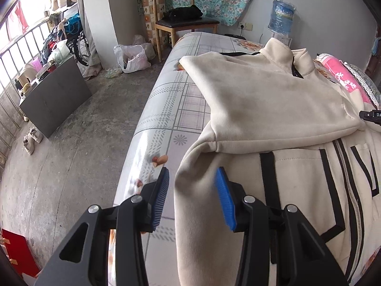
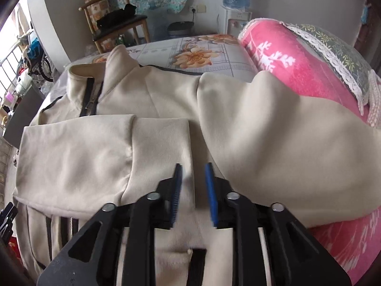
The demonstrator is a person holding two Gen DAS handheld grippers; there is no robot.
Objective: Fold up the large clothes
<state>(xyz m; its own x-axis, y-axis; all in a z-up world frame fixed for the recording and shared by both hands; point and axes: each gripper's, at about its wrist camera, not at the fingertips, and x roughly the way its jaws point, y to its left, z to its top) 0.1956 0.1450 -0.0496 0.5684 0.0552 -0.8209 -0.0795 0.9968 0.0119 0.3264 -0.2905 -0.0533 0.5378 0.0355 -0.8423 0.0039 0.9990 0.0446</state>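
nearest the left wrist camera, the left gripper (image 1: 191, 188) hangs over the bed's edge with its blue pads parted to a middling gap. the jacket's (image 1: 273, 100) side hem runs up between them, but neither pad presses on the cloth, so it holds nothing. it sits there, i judge, because that edge is the next thing to lift for a fold across the body.

the right gripper (image 2: 194, 188) hovers just above the middle of the jacket (image 2: 166, 100), jaws likewise partly apart and empty, with cream cloth visible through the gap. its fingertips look slightly blurred. both sleeves already lie folded across the chest, their cuffs meeting near the centre, which probably explains why this tool is over that spot.

the cream zip jacket with black trim lies front up on the bed (image 1: 166, 109), collar away from the cameras and bottom hem toward them. its right shoulder bulges up against a rolled pink blanket (image 2: 297, 66), so that side does not lie flat and may resist a tidy fold.

further off, a white plastic bag (image 1: 132, 58) sits open on the floor; what is in it i cannot tell. a wooden chair (image 1: 185, 22) carries a dark bundle on its seat. a blue water bottle (image 1: 282, 15) stands inverted on a dispenser by the far wall.
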